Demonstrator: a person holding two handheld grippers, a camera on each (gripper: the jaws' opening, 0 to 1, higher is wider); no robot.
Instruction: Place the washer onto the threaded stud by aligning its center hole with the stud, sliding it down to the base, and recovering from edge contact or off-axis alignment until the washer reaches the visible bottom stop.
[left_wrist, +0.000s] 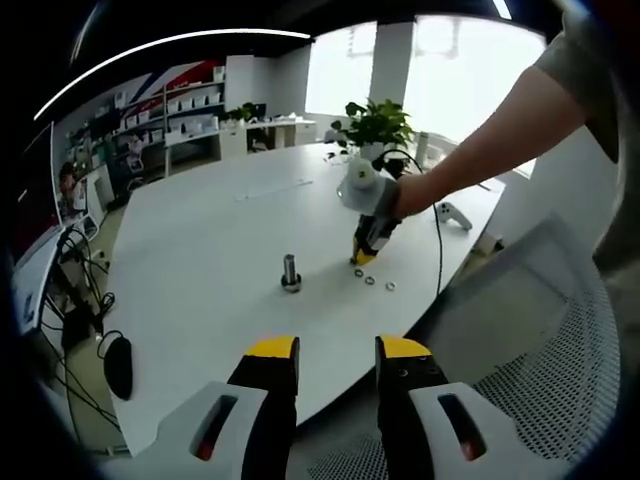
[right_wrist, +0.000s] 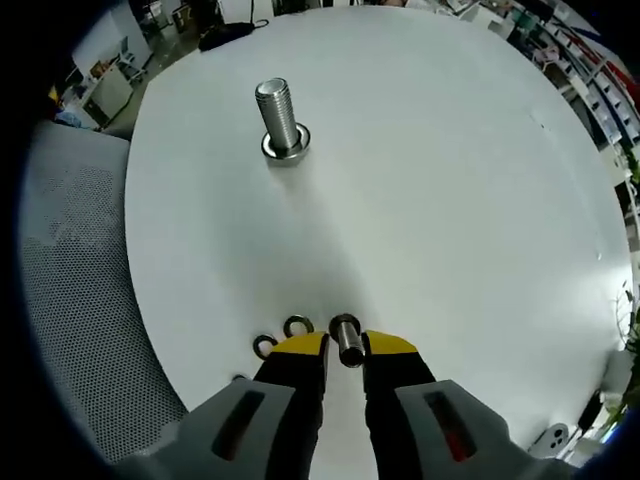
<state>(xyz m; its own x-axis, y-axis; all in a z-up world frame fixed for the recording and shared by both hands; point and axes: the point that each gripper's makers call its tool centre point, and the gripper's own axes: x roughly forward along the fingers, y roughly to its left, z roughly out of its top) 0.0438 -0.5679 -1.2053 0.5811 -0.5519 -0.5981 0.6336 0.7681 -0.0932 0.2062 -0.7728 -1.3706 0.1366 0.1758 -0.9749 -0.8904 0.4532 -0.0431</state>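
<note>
A threaded steel stud (right_wrist: 279, 112) stands upright on the white round table (right_wrist: 450, 200), with a flange or ring at its base (right_wrist: 285, 150). My right gripper (right_wrist: 345, 345) is at the table's near edge, shut on a small round metal washer (right_wrist: 345, 338) held edge-up between its yellow tips. Loose washers (right_wrist: 297, 325) lie just left of it. In the left gripper view the stud (left_wrist: 291, 272) is mid-table. A hand holds the right gripper (left_wrist: 364, 250) tip-down beside the loose washers (left_wrist: 369, 281). My left gripper (left_wrist: 337, 352) hangs open off the table's edge, holding nothing.
A grey mesh chair (left_wrist: 540, 350) stands at the table's edge. Farther off are a potted plant (left_wrist: 378, 125), a white controller (left_wrist: 452, 214) with a cable, and a black mouse (left_wrist: 117, 365) on a side desk. The table surface (left_wrist: 200, 230) is wide around the stud.
</note>
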